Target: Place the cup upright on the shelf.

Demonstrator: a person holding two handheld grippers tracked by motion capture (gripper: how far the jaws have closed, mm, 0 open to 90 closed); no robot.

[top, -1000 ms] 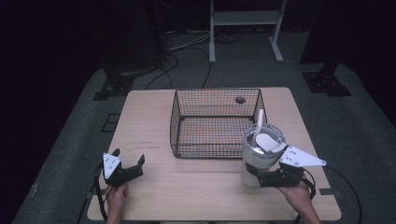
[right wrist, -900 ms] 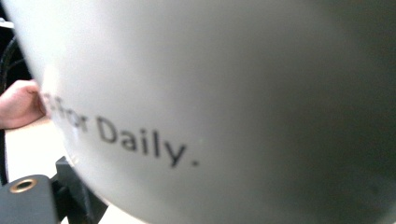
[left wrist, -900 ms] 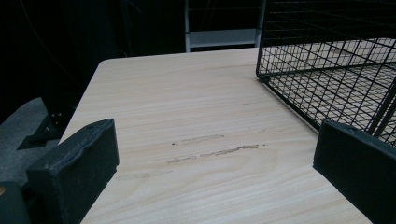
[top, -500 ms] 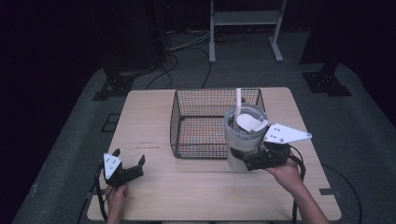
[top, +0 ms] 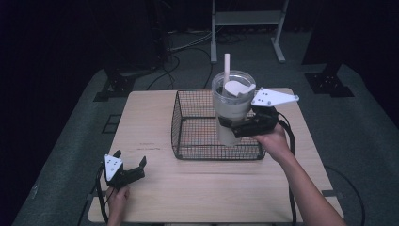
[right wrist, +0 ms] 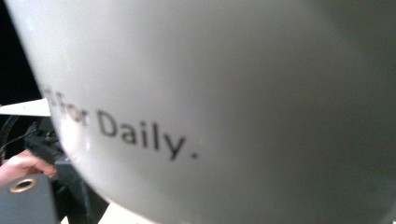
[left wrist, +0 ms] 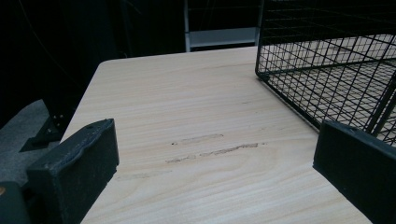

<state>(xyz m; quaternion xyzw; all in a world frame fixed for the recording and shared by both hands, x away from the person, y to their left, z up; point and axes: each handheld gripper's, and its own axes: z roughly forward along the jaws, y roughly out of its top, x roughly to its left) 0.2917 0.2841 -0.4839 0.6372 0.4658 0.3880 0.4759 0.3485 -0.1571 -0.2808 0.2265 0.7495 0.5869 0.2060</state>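
Right gripper (top: 234,128) closed on the white tumbler (top: 231,110), clamped around the lower half of its body and held up in the air, above the right part of the wire basket (top: 183,134). Gripped from the side, probably to leave the clear lid (top: 234,81) and the straw (top: 227,67) free and to keep the tumbler upright. Straw standing nearly vertical out of the lid, so no strong tilt at this moment. In the right gripper view, the tumbler wall (right wrist: 233,102) very close to the camera, with the printed words "For Daily." readable on it; jaws hidden there behind the wall.

Basket standing on the far middle of the wooden table (top: 211,188), open at the top, apparently empty inside. Held high enough to pass over the near rim, which suggests a lowering into the basket as the next step; not sure from these pictures.

Left gripper (top: 128,170) resting on the near left corner of the table, open and holding nothing, well apart from the tumbler. In the left gripper view, both jaws wide apart with bare wood (left wrist: 210,140) between them and the basket corner (left wrist: 327,70) at the far right. Probably parked there to stay out of the way.
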